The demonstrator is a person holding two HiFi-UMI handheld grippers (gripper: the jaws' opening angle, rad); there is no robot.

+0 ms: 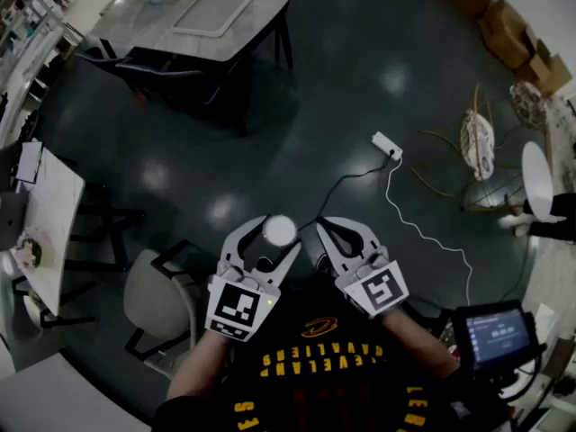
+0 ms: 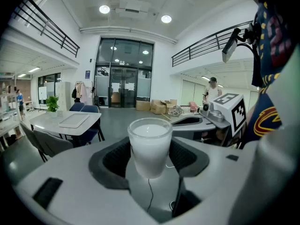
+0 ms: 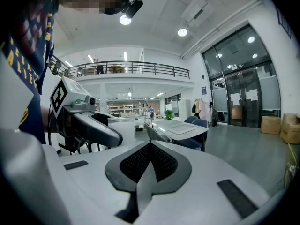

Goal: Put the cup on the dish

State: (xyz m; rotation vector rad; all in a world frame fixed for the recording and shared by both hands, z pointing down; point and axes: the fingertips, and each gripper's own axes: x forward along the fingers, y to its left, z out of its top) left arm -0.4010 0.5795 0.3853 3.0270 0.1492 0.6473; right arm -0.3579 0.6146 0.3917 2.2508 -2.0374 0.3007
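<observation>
Dark floor [image 1: 360,106]: one cup [image 2: 150,142] in left gripper [image 1: 273,235], right gripper [image 3: 149,149] closed.

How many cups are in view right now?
1. The white cup sits between the jaws of the left gripper, held up above the dark floor. Any on the distant tables would be too small to tell.

screen [image 1: 492,333]: text probably too small | shirt [image 1: 315,367]: cut by bottom edge
</observation>
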